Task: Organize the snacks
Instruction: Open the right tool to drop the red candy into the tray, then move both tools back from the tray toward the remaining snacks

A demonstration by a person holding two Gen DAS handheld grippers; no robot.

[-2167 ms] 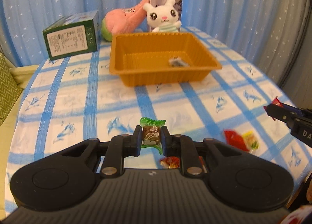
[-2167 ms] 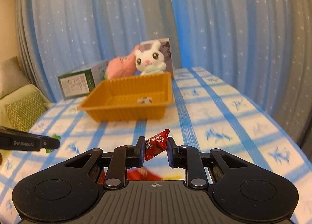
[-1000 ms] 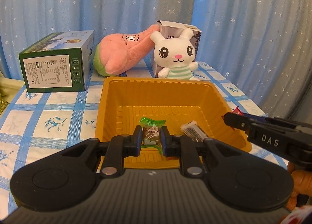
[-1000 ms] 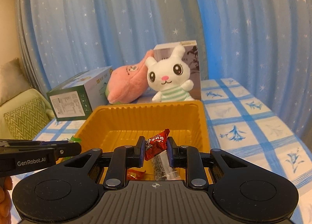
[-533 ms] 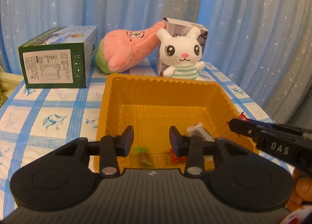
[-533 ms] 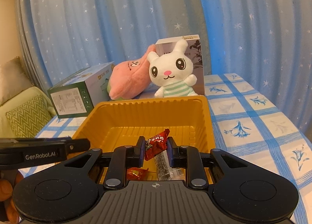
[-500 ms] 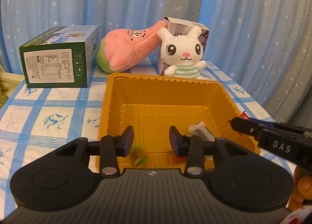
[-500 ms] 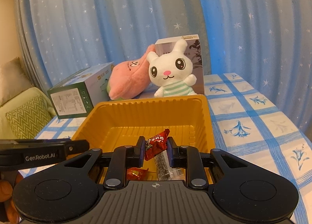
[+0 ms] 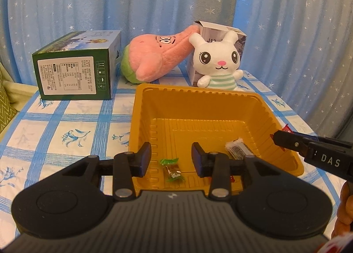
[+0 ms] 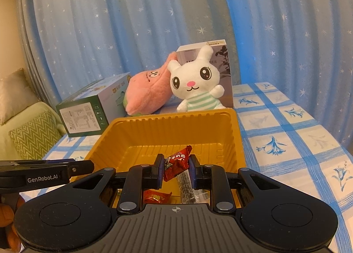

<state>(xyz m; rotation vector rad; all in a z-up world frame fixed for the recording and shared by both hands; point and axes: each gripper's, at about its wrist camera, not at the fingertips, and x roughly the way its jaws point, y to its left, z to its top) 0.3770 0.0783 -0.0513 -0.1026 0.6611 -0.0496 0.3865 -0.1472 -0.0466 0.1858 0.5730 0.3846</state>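
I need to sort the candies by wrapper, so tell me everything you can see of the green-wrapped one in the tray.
The green candy is small, in a clear wrapper with twisted green ends and a brown sweet showing through the middle. It lies flat on the ribbed floor of the orange tray, near the front wall, long axis running front to back. It sits below the gap of the left tool, whose jaws stand apart and clear of it. Nothing else touches it; the dark packet lies apart, to its right.
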